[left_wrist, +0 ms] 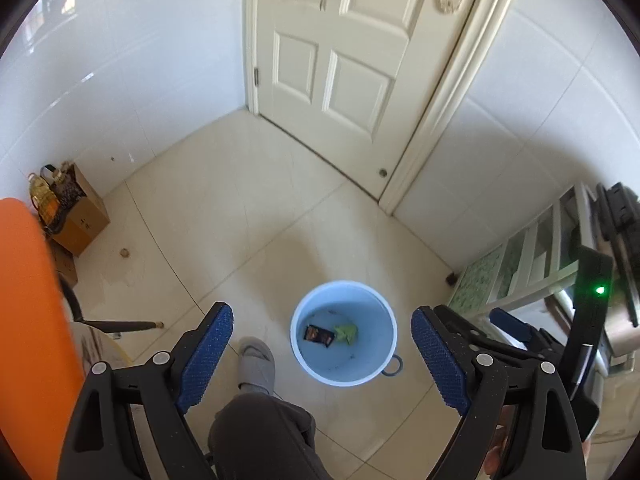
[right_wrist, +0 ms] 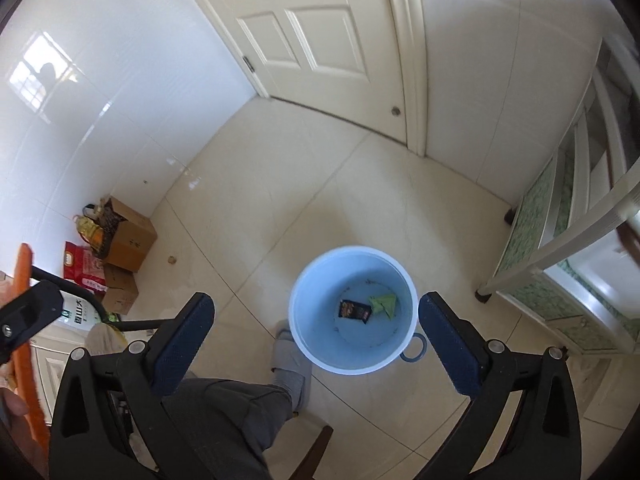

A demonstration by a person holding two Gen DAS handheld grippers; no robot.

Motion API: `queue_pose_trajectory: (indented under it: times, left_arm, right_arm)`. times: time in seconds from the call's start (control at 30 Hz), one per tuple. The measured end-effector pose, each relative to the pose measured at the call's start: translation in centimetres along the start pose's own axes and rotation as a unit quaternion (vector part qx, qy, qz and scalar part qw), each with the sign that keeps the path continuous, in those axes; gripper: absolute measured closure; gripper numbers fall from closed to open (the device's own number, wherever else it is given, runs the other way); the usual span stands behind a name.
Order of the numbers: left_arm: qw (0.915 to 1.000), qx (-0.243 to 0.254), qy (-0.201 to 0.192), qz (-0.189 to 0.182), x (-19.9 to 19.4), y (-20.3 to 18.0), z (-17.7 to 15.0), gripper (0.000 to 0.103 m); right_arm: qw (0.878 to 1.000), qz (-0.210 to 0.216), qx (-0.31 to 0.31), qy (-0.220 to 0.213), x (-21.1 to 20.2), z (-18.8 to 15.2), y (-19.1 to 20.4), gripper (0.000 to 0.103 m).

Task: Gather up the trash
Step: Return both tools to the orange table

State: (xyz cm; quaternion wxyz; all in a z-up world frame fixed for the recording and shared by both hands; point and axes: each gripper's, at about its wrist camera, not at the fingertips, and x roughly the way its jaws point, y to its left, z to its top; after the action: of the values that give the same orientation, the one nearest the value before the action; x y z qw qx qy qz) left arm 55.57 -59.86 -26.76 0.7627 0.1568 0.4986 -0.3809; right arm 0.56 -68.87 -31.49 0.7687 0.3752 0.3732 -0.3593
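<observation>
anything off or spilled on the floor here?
One stray bit: a small brown lump lies on the tile near the cardboard box, outside the bucket. A dark wrapper and green scrap are already inside. No spill. Both grippers are open, empty.

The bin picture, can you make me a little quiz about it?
1. True or false: the bin is empty.
2. How many pieces of trash lie in it?
3. Are the left gripper and right gripper A) open or B) shut?

Key: 1. False. 2. Two: a dark wrapper and a green wrapper. 3. A, both open and holding nothing.
</observation>
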Motion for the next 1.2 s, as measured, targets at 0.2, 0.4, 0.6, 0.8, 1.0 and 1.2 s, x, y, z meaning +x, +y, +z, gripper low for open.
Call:
queue_pose_trajectory:
  times: [0.2,0.4,0.6,0.8,1.0,1.2]
  left_arm:
    - [0.9973,-0.018,-0.069,0.016,-7.3,1.6,-2.5,0.014]
    - [0.9875,-0.053,-0.142,0.045,-16.4,5.4,-6.9,0.012]
    - [0.9696,-0.096,-0.209,0.084,-24.5,9.3,-12.8,0.009]
    - [0.9503,-0.128,-0.254,0.126,-34.0,11.4,-21.1,0.006]
    - [0.9241,-0.169,-0.288,0.186,-38.5,11.9,-28.1,0.001]
    - [0.9038,-0.214,-0.295,0.224,-42.2,12.3,-35.1,0.001]
  right_arm:
    - [0.997,0.021,-0.041,-0.064,-7.3,0.4,5.4,0.000]
    - [0.986,0.057,-0.095,-0.129,-13.9,0.2,12.3,0.000]
    - [0.969,0.097,-0.154,-0.168,-18.4,-1.4,19.0,0.000]
    - [0.950,0.141,-0.200,-0.196,-21.8,-3.6,25.2,0.000]
    - [0.922,0.194,-0.254,-0.216,-25.0,-7.2,31.1,0.000]
    - [0.895,0.237,-0.309,-0.218,-26.7,-11.0,36.4,0.000]
